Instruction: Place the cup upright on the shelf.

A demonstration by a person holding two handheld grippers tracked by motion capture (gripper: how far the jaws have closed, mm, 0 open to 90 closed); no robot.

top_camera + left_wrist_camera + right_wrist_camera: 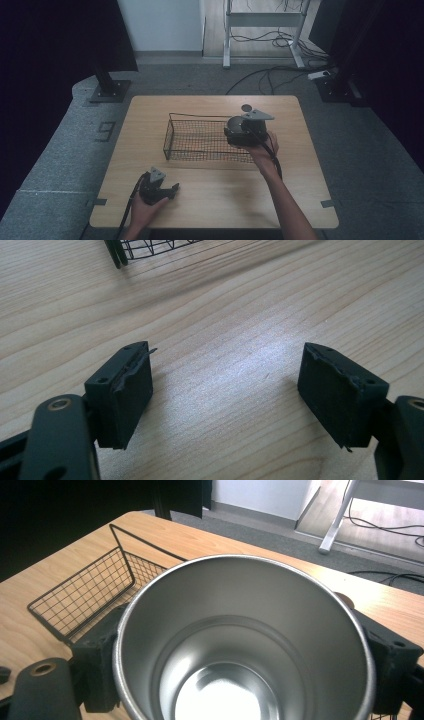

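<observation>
Steel cup (235, 123), clamped in the right gripper (242, 131), sits at the right end of the wire basket (200, 140) mid-worktop (210, 200) in the high view, right forearm stretched forward, left gripper (162, 191) resting low near the front-left corner. Left gripper view: fingers (125, 390) spread wide over bare wood, holding nothing, a basket corner (145, 247) just beyond. Right gripper view: fingers (97, 670) pinch the cup's (240, 645) wall on both sides, mouth open, basket (85, 600) to its left; judged step is placing the cup in the basket, which next calls for lowering and releasing.
</observation>
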